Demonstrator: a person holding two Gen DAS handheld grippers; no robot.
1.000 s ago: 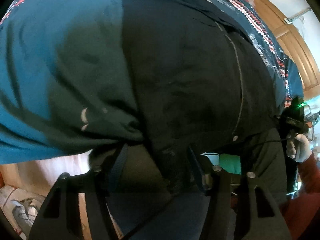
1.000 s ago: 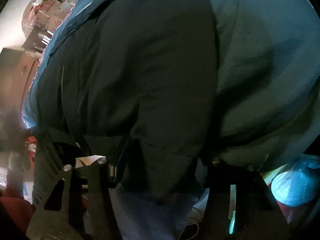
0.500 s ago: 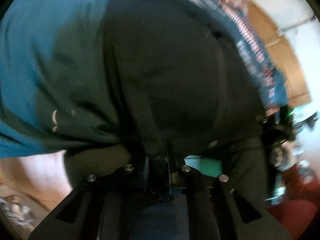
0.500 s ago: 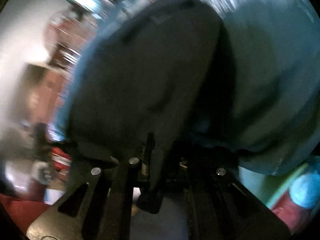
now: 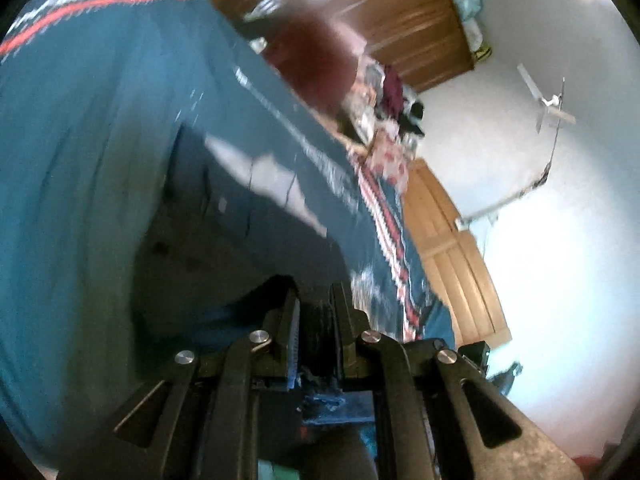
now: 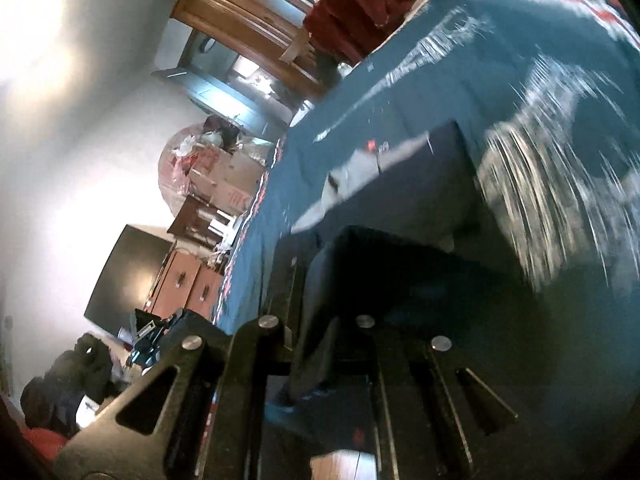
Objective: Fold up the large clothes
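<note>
Left wrist view: left gripper [image 5: 314, 312] low in frame, jaws drawn close and clamped on a dark fold of the garment [image 5: 224, 240]. Dark navy garment spread over the teal bedspread [image 5: 80, 140], a pale grey panel across its upper part, near edge raised into the jaws. Red-and-white patterned border along the bedspread's far edge. Wooden wardrobe [image 5: 400, 20] beyond the bed, pale wooden door [image 5: 452, 248] to the right, white ceiling fan [image 5: 550, 106] against the wall. Much motion blur. Right wrist view: right gripper [image 6: 320, 332] likewise low, jaws nearly together and pinching a dark edge of the same garment [image 6: 400, 208], cloth rising from the jaws toward the bedspread [image 6: 500, 60]. Dark red cloth [image 6: 356, 12] heaped at the bed's far side. Black flat screen [image 6: 124, 276] leaning beside a low wooden cabinet [image 6: 188, 284] at left. Fine detail of both grips blurred.
</note>
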